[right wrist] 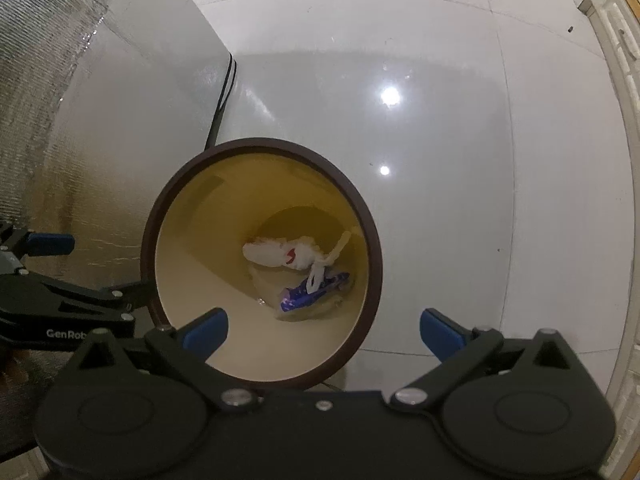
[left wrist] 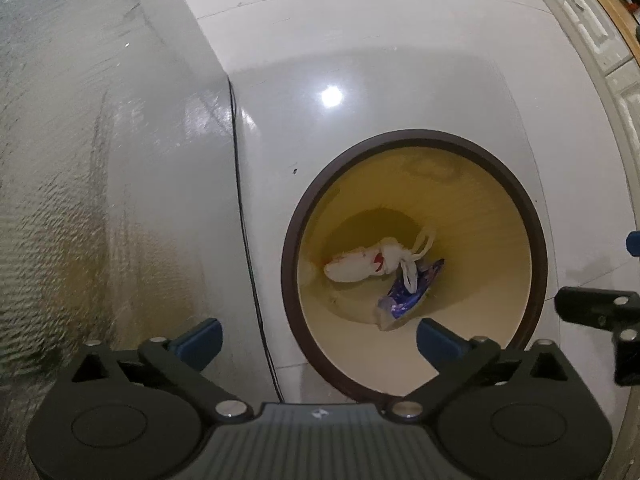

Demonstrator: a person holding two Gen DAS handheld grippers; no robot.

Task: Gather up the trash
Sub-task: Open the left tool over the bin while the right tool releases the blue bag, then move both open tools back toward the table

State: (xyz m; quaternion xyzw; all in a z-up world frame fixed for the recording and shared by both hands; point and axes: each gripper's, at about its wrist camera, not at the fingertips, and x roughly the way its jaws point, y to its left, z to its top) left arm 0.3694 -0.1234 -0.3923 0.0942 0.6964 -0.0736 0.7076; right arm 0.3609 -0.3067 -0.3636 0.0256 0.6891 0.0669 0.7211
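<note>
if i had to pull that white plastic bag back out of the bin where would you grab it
Probably by the knotted handles, coming straight down through the open top of the bin. The white plastic bag lies on its side at the bottom, its loops sticking out toward the blue wrapper. They look thin enough to pinch, while the bulging body is wider. Both tools are open above the rim.

Below both grippers, the bin (right wrist: 362,216) is showing a dark brown rim w/ yellow-cream inside, & the white tied bag (right wrist: 276,254) in it is carrying a small red mark, w/ a blue-purple wrapper (right wrist: 314,292) beside it. The floor (right wrist: 440,80) ahead is looking glossy pale grey-white w/ thin tile lines. Left gripper (left wrist: 318,338) & right gripper (right wrist: 324,330) are showing black bodies w/ blue pads (right wrist: 206,330); off to the left, a silvery ribbed sheet (right wrist: 36,40) is glinting.
</note>
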